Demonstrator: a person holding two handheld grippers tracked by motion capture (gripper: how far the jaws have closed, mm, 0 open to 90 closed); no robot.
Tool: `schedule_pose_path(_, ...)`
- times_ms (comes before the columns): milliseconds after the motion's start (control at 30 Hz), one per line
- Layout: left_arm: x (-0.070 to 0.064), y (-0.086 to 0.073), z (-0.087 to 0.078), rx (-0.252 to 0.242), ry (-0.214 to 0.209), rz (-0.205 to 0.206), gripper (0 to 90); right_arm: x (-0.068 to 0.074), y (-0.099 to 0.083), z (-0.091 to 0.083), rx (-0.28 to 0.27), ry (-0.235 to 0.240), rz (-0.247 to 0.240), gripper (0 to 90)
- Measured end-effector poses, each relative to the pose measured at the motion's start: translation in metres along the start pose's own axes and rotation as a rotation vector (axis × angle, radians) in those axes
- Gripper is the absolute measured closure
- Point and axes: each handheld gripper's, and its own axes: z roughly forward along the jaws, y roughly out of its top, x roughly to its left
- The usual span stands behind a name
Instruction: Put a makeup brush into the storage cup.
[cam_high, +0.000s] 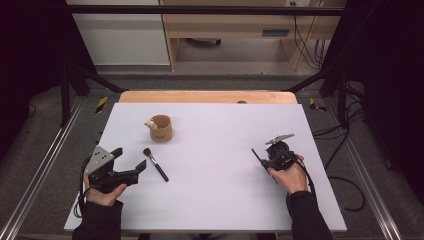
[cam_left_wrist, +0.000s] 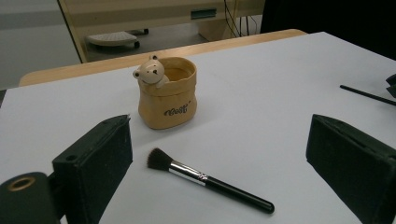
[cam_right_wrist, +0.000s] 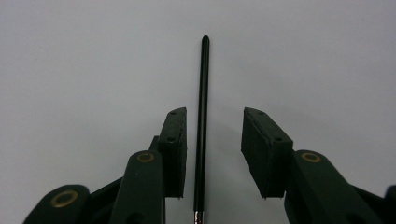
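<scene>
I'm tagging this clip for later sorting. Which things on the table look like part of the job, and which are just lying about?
Likely part of the job:
- makeup brush lying between the open left gripper's jaws
- thin black stick lying between the open right gripper's jaws
- tan bear cup, upright

Just there:
- white table
- cables on the floor

The table is white with a light wood far edge. The cup is tan, with dark lettering and a cream bear figure. The brush has dark bristles, a silver ferrule and a black handle.
</scene>
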Motion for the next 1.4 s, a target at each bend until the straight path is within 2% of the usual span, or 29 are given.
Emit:
schedule_pose_path(33, 0.000, 0.000, 0.000, 0.000, 0.000, -0.001, 6.5, 0.000, 0.002, -0.001, 0.025, 0.014, 0.004, 60.4)
schedule_pose_path(133, -0.001, 0.000, 0.000, 0.000, -0.003, -0.001, 6.4, 0.002, 0.007, 0.001, 0.088, 0.012, -0.012, 60.4)
schedule_pose_path(200, -0.001, 0.000, 0.000, 0.002, -0.003, 0.001, 6.4, 0.001, 0.009, 0.003, 0.112, 0.035, -0.022, 61.6)
schedule_pose_path(333, -0.001, 0.000, 0.000, 0.003, -0.004, 0.000, 6.5, 0.002, 0.011, 0.007, 0.162, 0.025, -0.032, 64.0)
schedule_pose_path(367, -0.001, 0.000, 0.000, 0.003, -0.004, 0.002, 6.5, 0.001, 0.011, 0.008, 0.167, 0.031, -0.048, 64.8)
schedule_pose_path(467, -0.001, 0.000, 0.000, 0.004, -0.004, 0.001, 6.5, 0.002, 0.011, 0.010, 0.192, 0.035, -0.053, 67.4)
schedule_pose_path(533, -0.001, 0.000, 0.000, 0.005, -0.004, 0.005, 6.5, 0.002, 0.011, 0.011, 0.207, 0.036, -0.040, 68.6)
schedule_pose_path(600, -0.001, 0.000, 0.000, 0.005, -0.004, 0.004, 6.5, 0.001, 0.010, 0.012, 0.216, 0.037, -0.047, 70.7)
schedule_pose_path(933, -0.002, 0.000, 0.001, 0.010, -0.007, 0.009, 6.5, 0.003, 0.014, 0.014, 0.248, 0.053, -0.025, 79.5)
schedule_pose_path(967, -0.002, 0.000, 0.001, 0.010, -0.007, 0.010, 6.5, 0.001, 0.014, 0.014, 0.244, 0.057, -0.047, 81.0)
schedule_pose_path(1067, -0.002, 0.000, 0.000, 0.009, -0.007, 0.008, 6.5, 0.004, 0.015, 0.015, 0.257, 0.053, -0.050, 85.1)
schedule_pose_path(1400, -0.003, 0.000, 0.001, 0.011, -0.011, 0.013, 6.5, 0.003, 0.017, 0.015, 0.269, 0.063, -0.049, 85.8)
